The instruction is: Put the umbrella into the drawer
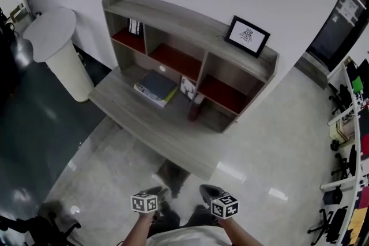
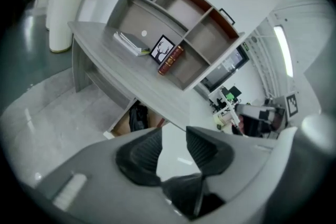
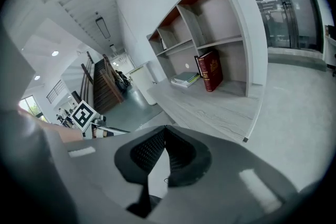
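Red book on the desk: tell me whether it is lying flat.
No, the red book stands upright on the desk, beside the flat stack of books.

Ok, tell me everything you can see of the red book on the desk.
The red book is a thick, closed hardback, dark red with gold bands on its spine. It stands on end on the grey desk, at the front of the shelf unit's lower right bay, spine outward. A small framed picture stands close beside it; whether they touch is unclear.
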Action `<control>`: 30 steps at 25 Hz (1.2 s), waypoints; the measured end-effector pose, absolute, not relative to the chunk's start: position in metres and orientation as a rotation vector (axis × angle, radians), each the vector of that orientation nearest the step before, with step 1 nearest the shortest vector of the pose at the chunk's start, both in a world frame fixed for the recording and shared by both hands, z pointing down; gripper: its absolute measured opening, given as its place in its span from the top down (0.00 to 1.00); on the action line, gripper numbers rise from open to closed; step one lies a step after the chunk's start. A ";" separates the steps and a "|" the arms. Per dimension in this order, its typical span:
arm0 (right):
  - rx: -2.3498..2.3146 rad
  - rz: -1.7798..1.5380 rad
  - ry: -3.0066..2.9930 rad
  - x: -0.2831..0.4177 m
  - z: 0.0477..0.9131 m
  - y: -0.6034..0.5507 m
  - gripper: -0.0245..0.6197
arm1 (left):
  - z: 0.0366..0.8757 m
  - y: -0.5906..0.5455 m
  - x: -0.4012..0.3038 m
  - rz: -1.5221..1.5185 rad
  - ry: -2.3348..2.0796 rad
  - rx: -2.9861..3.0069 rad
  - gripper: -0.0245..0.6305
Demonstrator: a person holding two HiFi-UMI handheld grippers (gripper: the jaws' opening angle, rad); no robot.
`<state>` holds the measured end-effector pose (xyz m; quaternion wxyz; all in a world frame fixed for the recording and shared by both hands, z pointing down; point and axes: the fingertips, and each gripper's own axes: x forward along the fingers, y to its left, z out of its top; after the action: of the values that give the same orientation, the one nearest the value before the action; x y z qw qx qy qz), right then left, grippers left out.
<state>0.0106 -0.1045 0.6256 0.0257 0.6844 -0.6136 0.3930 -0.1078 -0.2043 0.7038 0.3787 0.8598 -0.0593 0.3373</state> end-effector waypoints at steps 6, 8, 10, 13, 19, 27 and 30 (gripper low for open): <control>1.994 1.168 -2.021 0.016 0.612 -0.087 0.95 | 0.674 -0.184 -0.108 0.738 -0.343 2.247 0.83; 1.947 1.134 -2.070 0.020 0.601 -0.081 0.95 | 0.664 -0.173 -0.108 0.695 -0.407 2.242 0.85; 1.904 1.091 -2.115 0.026 0.592 -0.074 0.95 | 0.653 -0.160 -0.106 0.663 -0.460 2.253 0.89; 1.853 1.036 -2.170 0.033 0.581 -0.059 0.95 | 0.638 -0.141 -0.107 0.616 -0.536 2.272 0.94; 1.772 0.972 -2.246 0.040 0.568 -0.011 0.95 | 0.612 -0.093 -0.119 0.507 -0.675 2.292 0.96; 1.676 0.881 -2.326 0.030 0.553 0.029 0.95 | 0.580 -0.027 -0.138 0.475 -0.758 2.362 0.96; 1.640 0.801 -2.385 0.017 0.534 0.036 0.95 | 0.561 -0.006 -0.147 0.480 -0.753 2.410 0.96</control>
<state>0.0174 0.0362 0.5335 0.0694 0.5447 -0.7922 0.2661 -0.1473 -0.0057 0.5606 0.2818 0.8997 -0.2811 0.1790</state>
